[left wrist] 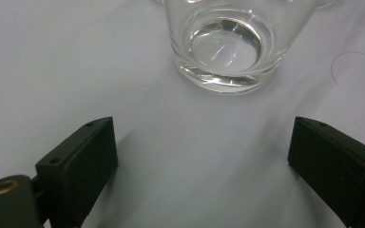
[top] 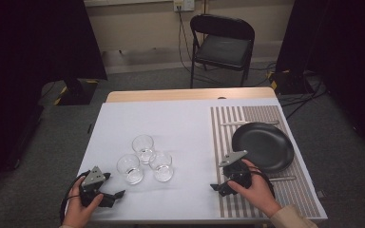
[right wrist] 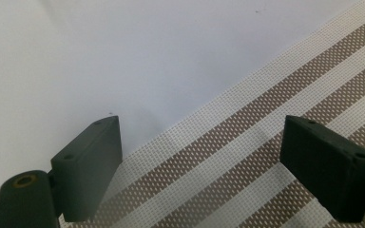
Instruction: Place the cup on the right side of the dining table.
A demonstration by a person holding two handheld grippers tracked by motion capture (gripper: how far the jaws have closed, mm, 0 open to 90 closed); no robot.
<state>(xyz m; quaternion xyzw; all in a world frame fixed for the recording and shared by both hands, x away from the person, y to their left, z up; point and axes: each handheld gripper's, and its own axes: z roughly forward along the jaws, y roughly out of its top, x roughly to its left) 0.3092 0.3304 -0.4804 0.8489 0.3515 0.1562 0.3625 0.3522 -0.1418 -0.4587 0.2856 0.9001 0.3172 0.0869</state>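
On the white table cover, three clear glasses stand in a tight cluster, and everything else can be placed from them; the far glass sits at the back of the group, the right glass just in front and to its right, and the near glass at the front left, closest to the left gripper. Well to the right of the glasses lies a striped placemat; a black plate rests on it, with a pale utensil beyond the plate and another on its near side, both too small to identify. Beyond the table, far behind the glasses, stands a black folding chair. Nothing lies between the left gripper and the near glass; in the left gripper view the glass stands upright ahead of the left gripper, apart from it, a little right of centre between the jaws, which are spread wide with bare cover between them. The right gripper rests to the right of the glasses at the placemat's near left edge; in the right gripper view the right gripper has its jaws likewise wide apart, holding nothing, over the boundary of cover and placemat.
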